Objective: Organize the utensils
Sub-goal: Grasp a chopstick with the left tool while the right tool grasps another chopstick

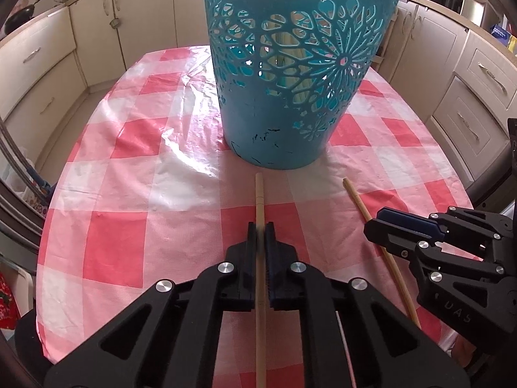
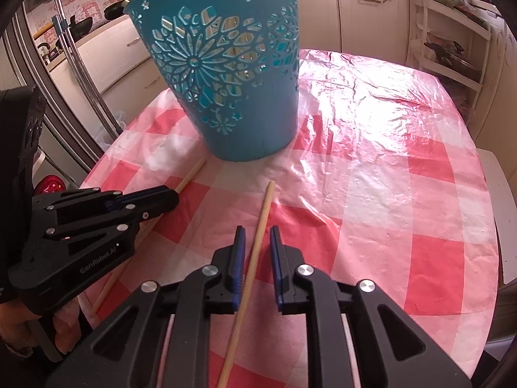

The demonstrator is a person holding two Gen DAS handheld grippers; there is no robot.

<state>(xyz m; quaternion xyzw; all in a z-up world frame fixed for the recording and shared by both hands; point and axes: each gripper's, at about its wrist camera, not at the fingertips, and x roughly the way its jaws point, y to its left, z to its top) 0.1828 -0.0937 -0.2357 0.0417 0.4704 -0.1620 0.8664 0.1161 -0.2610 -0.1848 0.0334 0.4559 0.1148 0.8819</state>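
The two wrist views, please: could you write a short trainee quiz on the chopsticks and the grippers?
1. True or false: the left gripper is shut on the left chopstick.
2. The right chopstick is: A) pinched by both pads, B) between open jaws, C) inside the basket.
3. What stands upright beyond both chopsticks?

Key: 1 true. 2 B: the right gripper stands open around it. 3 the teal cut-out basket, on the checked tablecloth.
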